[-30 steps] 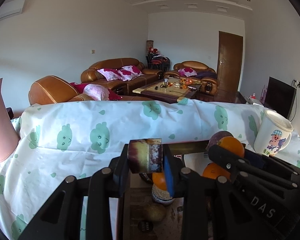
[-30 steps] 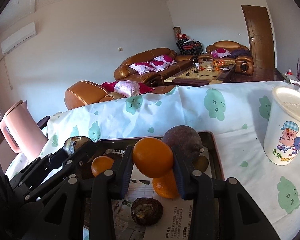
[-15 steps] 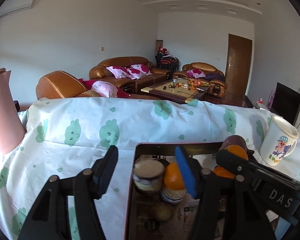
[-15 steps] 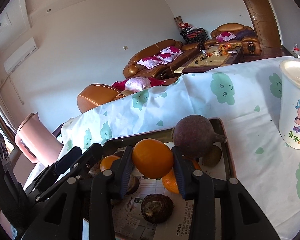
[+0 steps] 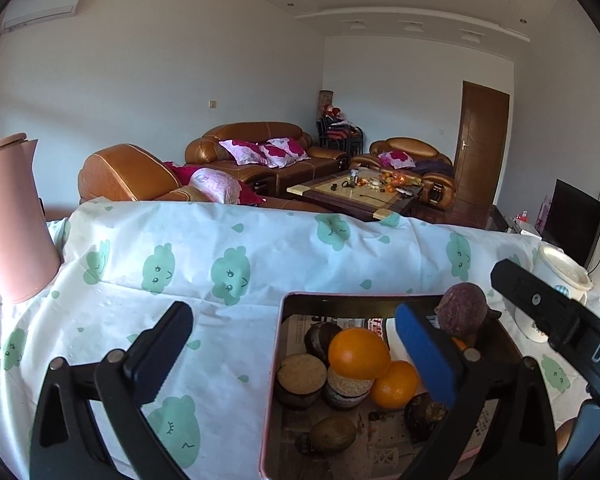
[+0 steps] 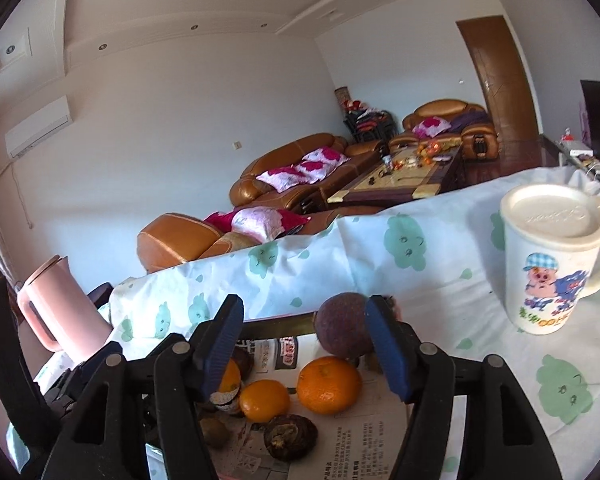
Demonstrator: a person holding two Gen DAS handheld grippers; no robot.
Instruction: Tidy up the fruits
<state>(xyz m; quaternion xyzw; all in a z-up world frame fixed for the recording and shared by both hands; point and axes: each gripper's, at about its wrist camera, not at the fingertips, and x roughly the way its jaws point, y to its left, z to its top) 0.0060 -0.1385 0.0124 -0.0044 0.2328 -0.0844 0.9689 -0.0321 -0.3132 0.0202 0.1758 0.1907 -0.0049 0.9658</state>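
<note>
Both jaws opening, nothing between them: left gripper [image 5: 296,356] dropped its brown fruit [image 5: 300,378] and right gripper [image 6: 306,354] its orange [image 6: 329,385] into the tray [image 5: 270,380], probably settled; fetch more

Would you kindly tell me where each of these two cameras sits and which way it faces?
Left wrist: on the left gripper, looking forward and slightly down over the tray of fruit toward the sofas; its own opening fingers and part of the right gripper show.
Right wrist: on the right gripper, facing the tray's right side and the mug; its opening fingers frame nothing gripped.
Shared: tray, oranges, purple fruit, kettle, mug.
</note>
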